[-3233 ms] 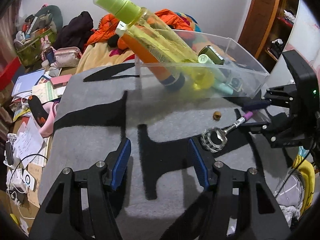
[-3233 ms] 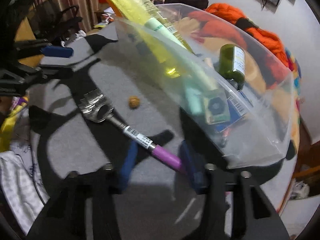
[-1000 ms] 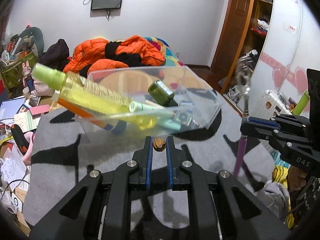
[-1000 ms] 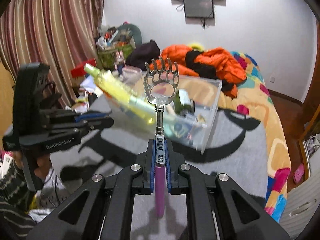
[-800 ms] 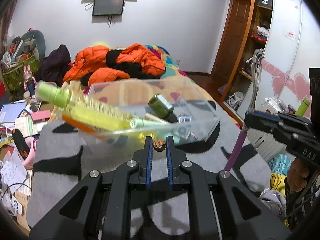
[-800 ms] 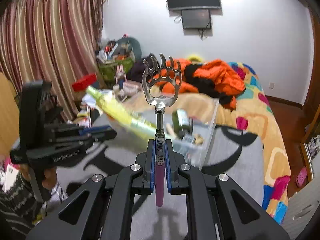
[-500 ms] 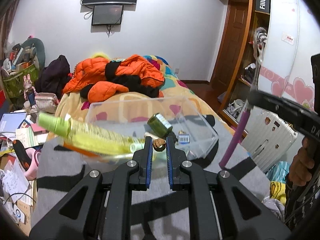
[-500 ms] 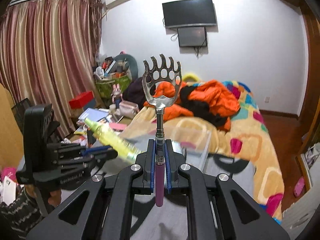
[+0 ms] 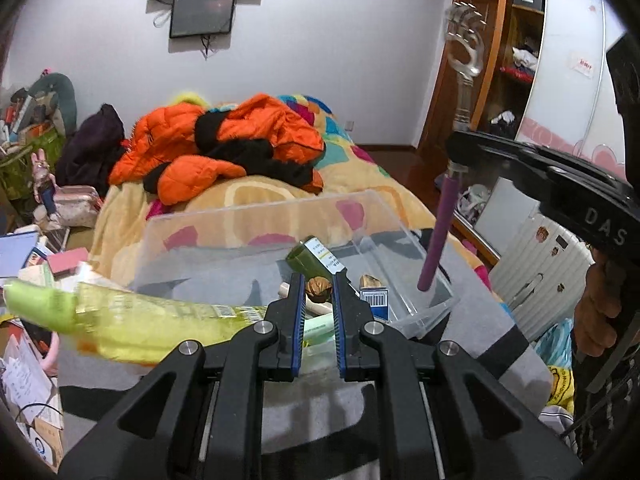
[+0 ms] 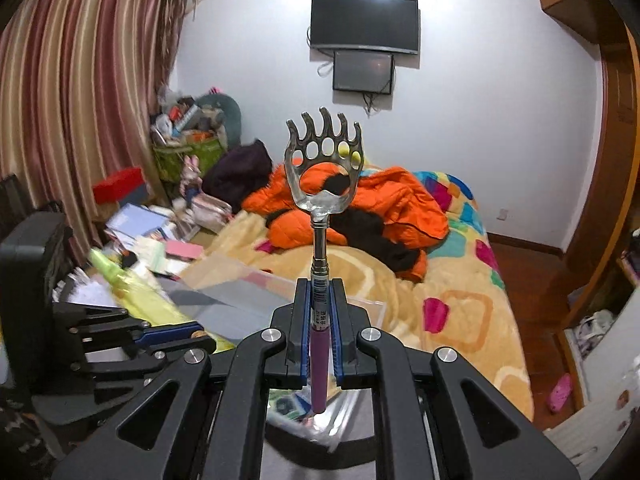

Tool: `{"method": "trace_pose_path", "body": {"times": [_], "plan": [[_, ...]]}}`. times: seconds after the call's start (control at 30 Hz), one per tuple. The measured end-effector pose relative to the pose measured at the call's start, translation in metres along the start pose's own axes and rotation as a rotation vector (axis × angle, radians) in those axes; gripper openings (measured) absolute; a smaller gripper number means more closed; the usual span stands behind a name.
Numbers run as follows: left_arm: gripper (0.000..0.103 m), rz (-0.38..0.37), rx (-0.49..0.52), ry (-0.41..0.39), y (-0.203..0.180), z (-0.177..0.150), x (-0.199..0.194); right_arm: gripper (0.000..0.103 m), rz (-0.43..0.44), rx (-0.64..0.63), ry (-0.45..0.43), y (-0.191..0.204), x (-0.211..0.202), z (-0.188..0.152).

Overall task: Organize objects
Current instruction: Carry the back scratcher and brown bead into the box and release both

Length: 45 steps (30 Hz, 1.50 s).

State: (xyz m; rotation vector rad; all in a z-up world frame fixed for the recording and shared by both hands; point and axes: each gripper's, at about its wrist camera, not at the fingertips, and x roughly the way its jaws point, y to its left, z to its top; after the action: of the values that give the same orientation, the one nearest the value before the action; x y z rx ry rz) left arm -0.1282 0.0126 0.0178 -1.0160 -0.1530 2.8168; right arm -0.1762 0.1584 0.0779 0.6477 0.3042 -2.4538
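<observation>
Fingers [image 9: 297, 312] of the left gripper [image 9: 316, 312] are nearly closed and pinch a small brown nut [image 9: 319, 286], held up over the clear plastic bin [image 9: 256, 220]. The right gripper [image 10: 320, 320] is lifted high, and its fingers [image 10: 301, 320] squeeze the purple handle of a back scratcher [image 10: 322, 184] that stands straight up, claw on top. Its handle end hangs over the bin's right corner. A green spray bottle [image 9: 120, 316] leans out over the bin's left side. The bin sits on a grey table [image 9: 472, 312].
</observation>
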Motion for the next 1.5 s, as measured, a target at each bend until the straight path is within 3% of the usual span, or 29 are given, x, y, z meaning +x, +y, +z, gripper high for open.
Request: {"method": "trace_pose_path", "body": {"times": [0.23, 0.47, 0.6, 0.67, 0.73, 0.8, 1.23, 1.5], "plan": [[0.012, -0.014, -0.032, 0.094, 0.004, -0.002, 0.040, 0.008, -0.032, -0.068, 0.082, 0.008, 0.035, -0.011], [0.012, -0.063, -0.089, 0.115, 0.018, -0.005, 0.046, 0.008, 0.005, -0.101, 0.133, 0.019, 0.059, -0.018], [0.014, -0.032, -0.074, 0.092, 0.018, -0.005, 0.035, 0.008, 0.036, -0.102, 0.158, 0.023, 0.070, -0.021], [0.021, -0.008, -0.066, 0.070, 0.017, -0.004, 0.026, 0.008, 0.051, -0.103, 0.168, 0.025, 0.075, -0.023], [0.036, 0.033, -0.058, 0.035, 0.017, -0.005, 0.015, 0.009, 0.065, -0.098, 0.175, 0.026, 0.078, -0.023], [0.041, 0.090, -0.060, -0.004, 0.019, -0.008, 0.004, 0.009, 0.091, -0.092, 0.189, 0.029, 0.082, -0.024], [0.046, 0.089, -0.096, -0.062, 0.034, -0.006, -0.027, 0.014, 0.211, -0.073, 0.313, 0.047, 0.098, -0.041], [0.046, 0.088, -0.094, -0.087, 0.033, -0.007, -0.043, 0.031, 0.204, -0.042, 0.258, 0.038, 0.060, -0.039]]}}
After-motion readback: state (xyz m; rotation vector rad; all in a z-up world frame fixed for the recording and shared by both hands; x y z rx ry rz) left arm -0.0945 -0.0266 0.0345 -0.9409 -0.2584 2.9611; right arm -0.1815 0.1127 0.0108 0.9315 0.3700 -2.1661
